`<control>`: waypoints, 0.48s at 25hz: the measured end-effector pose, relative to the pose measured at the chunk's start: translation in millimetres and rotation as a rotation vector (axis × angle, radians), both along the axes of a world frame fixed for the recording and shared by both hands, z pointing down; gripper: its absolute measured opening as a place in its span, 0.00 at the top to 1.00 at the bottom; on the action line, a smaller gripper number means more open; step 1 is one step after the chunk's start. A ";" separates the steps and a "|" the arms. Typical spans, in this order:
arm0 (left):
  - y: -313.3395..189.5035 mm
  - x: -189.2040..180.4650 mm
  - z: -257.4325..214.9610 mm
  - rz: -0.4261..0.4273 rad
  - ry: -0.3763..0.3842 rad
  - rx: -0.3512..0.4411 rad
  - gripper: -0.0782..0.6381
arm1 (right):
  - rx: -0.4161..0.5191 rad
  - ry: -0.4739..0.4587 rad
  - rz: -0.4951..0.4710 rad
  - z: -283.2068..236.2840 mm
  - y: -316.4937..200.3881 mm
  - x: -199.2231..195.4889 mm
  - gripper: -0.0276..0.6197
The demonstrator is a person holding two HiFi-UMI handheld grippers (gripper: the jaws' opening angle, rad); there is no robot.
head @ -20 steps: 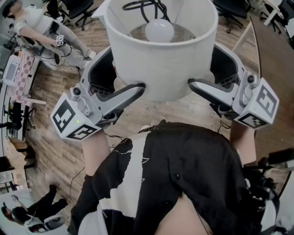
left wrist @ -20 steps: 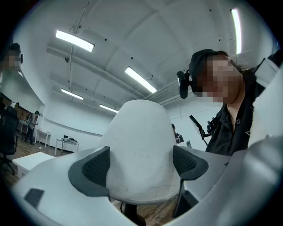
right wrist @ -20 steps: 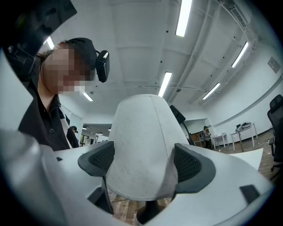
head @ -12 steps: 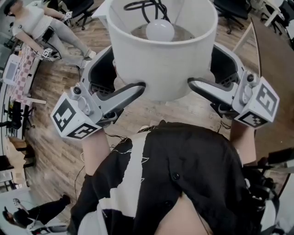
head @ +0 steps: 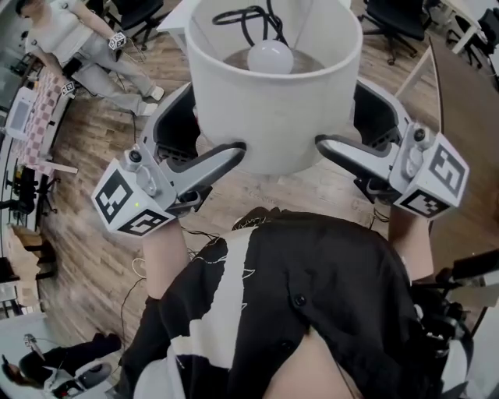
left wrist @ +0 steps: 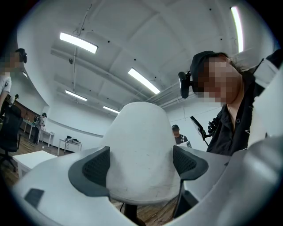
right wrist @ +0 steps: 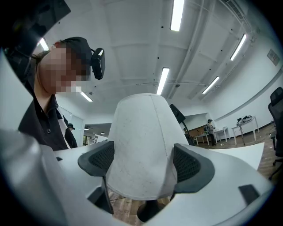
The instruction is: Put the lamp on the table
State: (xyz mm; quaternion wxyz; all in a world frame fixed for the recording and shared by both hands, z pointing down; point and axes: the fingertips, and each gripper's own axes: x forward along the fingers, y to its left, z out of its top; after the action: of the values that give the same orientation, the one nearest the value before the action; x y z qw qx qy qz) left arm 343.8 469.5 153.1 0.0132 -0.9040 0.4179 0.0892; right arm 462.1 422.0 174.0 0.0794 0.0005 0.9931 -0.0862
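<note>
The lamp has a white drum shade point(head: 273, 109), a round bulb point(head: 270, 56) and a black cord point(head: 257, 19) coiled inside it. I hold it in the air over the wooden floor, close in front of my body. My left gripper point(head: 214, 132) clamps the shade's left side, with its grey pads point(left wrist: 95, 165) pressed against the fabric. On the other side my right gripper point(head: 339, 121) grips the shade the same way, pads point(right wrist: 188, 163) on it. Both jaws stand wide around the shade point(left wrist: 140, 150) point(right wrist: 142, 150). A dark stem point(right wrist: 148, 212) shows under the shade.
A person point(head: 86, 39) with marker cubes stands at the upper left on the wooden floor point(head: 101, 156). Office chairs point(head: 390, 19) stand at the back. A dark table edge point(head: 468, 86) runs along the right. White tables point(left wrist: 31, 159) show in the gripper views.
The lamp and both grippers have shifted slightly away from me, with the grip unchanged. The person at the upper left has moved.
</note>
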 end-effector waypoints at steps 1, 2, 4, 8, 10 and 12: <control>-2.9 -1.3 -0.4 -0.001 0.006 -0.003 0.28 | 0.000 0.002 0.000 -1.3 -3.1 -1.2 0.31; -5.7 -3.1 -0.1 -0.001 0.010 -0.008 0.28 | 0.000 0.003 0.001 -2.2 -6.1 -3.0 0.31; -12.3 -7.2 2.8 0.000 0.017 -0.020 0.28 | -0.002 0.007 0.003 -1.0 -12.7 -7.0 0.31; -30.2 -15.4 11.3 0.012 0.029 -0.022 0.28 | -0.013 0.017 0.016 7.3 -28.9 -14.5 0.31; -40.4 -22.3 13.3 0.027 0.026 -0.020 0.28 | -0.018 0.024 0.030 10.4 -36.9 -21.1 0.31; -52.3 -33.4 15.3 0.043 0.027 -0.025 0.28 | -0.022 0.026 0.048 12.4 -46.9 -31.8 0.31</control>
State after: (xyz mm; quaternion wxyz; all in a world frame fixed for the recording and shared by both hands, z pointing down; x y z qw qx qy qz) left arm 310.5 417.2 168.4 -0.0055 -0.9116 0.3995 0.0965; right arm 430.3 375.1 186.3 0.0687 -0.0253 0.9927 -0.0954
